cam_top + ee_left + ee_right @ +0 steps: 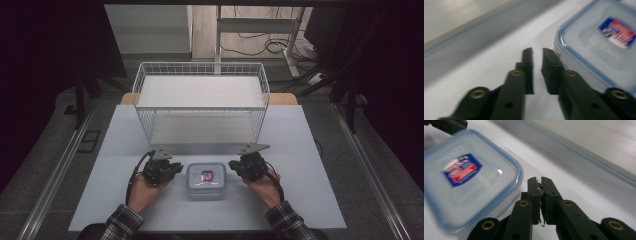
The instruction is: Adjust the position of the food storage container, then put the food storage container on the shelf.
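Observation:
A clear plastic container [206, 181] with a blue-rimmed lid and a red and blue label lies flat on the white table [300, 150], near its front edge. My left gripper [177, 169] rests just left of it, jaws pointing toward the box. In the left gripper view the container [604, 45] lies right of my jaws [537, 51], which stand a narrow gap apart with nothing between them. My right gripper [234, 166] sits just right of the box. In the right gripper view the container [466, 185] lies to the left, and the jaws [540, 180] are pressed together, empty.
A white wire basket [200, 65] stands on the table behind the container and both grippers. The person's hands and plaid sleeves come in from the bottom. Dark floor, metal rails and cables surround the table.

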{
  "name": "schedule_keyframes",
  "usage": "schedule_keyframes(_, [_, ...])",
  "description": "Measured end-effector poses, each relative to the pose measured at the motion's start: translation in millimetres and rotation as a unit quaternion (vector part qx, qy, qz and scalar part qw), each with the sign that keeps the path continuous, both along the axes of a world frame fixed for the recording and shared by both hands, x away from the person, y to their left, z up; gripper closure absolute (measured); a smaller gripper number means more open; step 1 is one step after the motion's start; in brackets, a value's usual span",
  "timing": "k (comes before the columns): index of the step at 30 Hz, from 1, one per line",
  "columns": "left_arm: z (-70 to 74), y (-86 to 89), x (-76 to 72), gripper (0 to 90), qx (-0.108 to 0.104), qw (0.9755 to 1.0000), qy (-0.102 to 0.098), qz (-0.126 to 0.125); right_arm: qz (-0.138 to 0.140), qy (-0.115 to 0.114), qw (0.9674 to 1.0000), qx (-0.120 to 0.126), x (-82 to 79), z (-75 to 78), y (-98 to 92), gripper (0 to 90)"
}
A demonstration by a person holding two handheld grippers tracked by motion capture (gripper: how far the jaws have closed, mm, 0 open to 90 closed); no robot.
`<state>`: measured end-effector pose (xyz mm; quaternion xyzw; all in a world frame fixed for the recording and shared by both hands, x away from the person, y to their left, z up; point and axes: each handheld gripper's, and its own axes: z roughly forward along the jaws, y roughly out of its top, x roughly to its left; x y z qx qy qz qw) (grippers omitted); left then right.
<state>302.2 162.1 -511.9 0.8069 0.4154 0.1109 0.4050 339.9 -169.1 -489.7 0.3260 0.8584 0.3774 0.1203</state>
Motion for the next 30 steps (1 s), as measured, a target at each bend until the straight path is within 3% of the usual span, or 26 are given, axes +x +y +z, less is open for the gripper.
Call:
schedule_keyframes(3, [-1.3, 9.1, -11.7, 61.3, -0.014, 0.9999, 0.0, 0.002, 0.004, -0.003, 0.9999, 0.013, -11.5, 4.8, -10.3, 76.1])
schedule_keyframes(6, [-6.5, 13.2, -24.9, 43.4, -0.012, 0.9999, -0.01, 0.004, 0.011, -0.004, 0.9998, 0.015, -23.5, 6.0, -15.6, 61.4])
schedule_keyframes(10, [-13.8, 16.6, -34.4, 29.2, -0.006, 1.0, -0.005, 0.005, 0.023, -0.001, 0.9997, -0.005, -36.4, -1.9, -17.5, 36.3])
schedule_keyframes(14, [-17.1, 15.7, -34.8, 17.4, -0.002, 1.0, 0.0, 0.005, 0.023, -0.005, 0.9992, -0.031, -41.7, -10.0, -15.2, 23.0])
schedule_keyframes(15, [-15.5, 14.6, -34.1, 14.9, -0.014, 0.9999, -0.001, 0.004, 0.022, -0.005, 0.9994, -0.027, -42.2, -9.5, -14.4, 21.4])
schedule_keyframes(20, [-10.5, 12.5, -34.8, 7.8, -0.031, 0.9995, -0.002, -0.003, 0.015, -0.005, 0.9999, -0.005, -43.2, -2.6, -15.3, 19.3])
schedule_keyframes(25, [-5.7, 7.9, -33.1, 9.3, -0.056, 0.9983, -0.001, -0.019, 0.014, 0.008, 0.9999, 0.005, -42.4, 1.4, -15.1, 19.6])
schedule_keyframes(30, [-2.9, -3.2, -28.7, 14.8, -0.061, 0.9974, -0.003, -0.039, 0.016, -0.001, 0.9997, 0.018, -41.5, 4.1, -10.9, 20.2])
